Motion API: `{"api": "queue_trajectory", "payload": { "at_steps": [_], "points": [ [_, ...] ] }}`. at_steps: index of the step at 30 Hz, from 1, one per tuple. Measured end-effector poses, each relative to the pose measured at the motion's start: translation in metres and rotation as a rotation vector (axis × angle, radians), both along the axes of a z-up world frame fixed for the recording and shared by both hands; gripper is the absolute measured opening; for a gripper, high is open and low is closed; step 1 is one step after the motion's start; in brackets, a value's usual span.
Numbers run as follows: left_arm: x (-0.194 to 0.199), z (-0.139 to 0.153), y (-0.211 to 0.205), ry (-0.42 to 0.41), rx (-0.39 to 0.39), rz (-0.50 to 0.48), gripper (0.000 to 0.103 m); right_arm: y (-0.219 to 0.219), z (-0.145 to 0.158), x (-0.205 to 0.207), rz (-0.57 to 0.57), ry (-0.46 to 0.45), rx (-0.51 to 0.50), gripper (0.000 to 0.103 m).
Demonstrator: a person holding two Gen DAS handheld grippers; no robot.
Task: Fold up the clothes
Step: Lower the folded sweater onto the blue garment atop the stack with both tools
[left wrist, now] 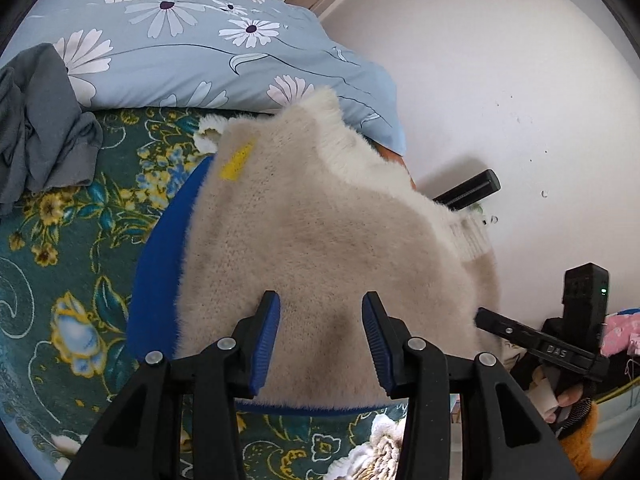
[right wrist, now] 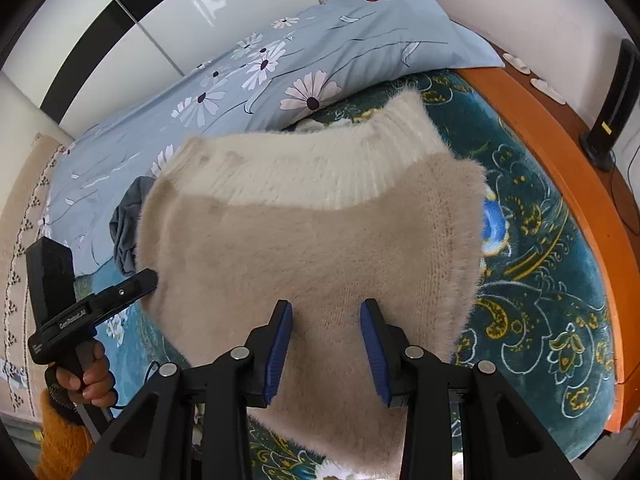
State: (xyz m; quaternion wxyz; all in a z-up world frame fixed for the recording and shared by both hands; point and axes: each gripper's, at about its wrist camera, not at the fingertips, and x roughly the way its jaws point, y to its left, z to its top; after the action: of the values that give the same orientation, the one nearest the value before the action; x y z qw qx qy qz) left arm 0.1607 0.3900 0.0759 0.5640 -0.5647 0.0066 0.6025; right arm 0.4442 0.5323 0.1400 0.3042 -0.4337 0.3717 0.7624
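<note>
A fluffy beige sweater (left wrist: 320,232) with a white ribbed hem (right wrist: 316,176) hangs lifted over the bed between both grippers. In the left wrist view it carries a yellow patch (left wrist: 238,160) and a blue fuzzy part (left wrist: 160,260) shows under its left side. My left gripper (left wrist: 320,344) is shut on a bunch of the beige knit, which fills the gap between its blue pads (left wrist: 266,344). My right gripper (right wrist: 326,348) grips the sweater's other side the same way. Each gripper shows in the other's view, a hand (right wrist: 86,384) on its handle.
The bed has a dark green flowered blanket (right wrist: 540,280) and a light blue daisy-print duvet (left wrist: 192,48) at the back. A crumpled grey garment (left wrist: 40,120) lies at the left. An orange wooden bed edge (right wrist: 580,168), a black upright device (right wrist: 612,104) and a white wall (left wrist: 500,80) stand to the right.
</note>
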Motion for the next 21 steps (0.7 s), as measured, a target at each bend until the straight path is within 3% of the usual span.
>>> {"api": "queue_trajectory", "payload": {
  "at_steps": [9,17,21],
  "points": [
    [0.009,0.000,0.000,0.011,-0.008,0.020,0.044,0.008,-0.009,0.002,-0.039,0.029,-0.027,0.040],
    [0.031,0.006,-0.038,0.047,0.025,0.070,0.046,-0.006,0.009,-0.006,-0.138,0.080,0.077,0.041],
    [0.048,-0.001,-0.057,0.096,-0.014,0.075,0.052,-0.028,0.029,-0.019,-0.117,0.096,0.168,0.041]
  ]
}}
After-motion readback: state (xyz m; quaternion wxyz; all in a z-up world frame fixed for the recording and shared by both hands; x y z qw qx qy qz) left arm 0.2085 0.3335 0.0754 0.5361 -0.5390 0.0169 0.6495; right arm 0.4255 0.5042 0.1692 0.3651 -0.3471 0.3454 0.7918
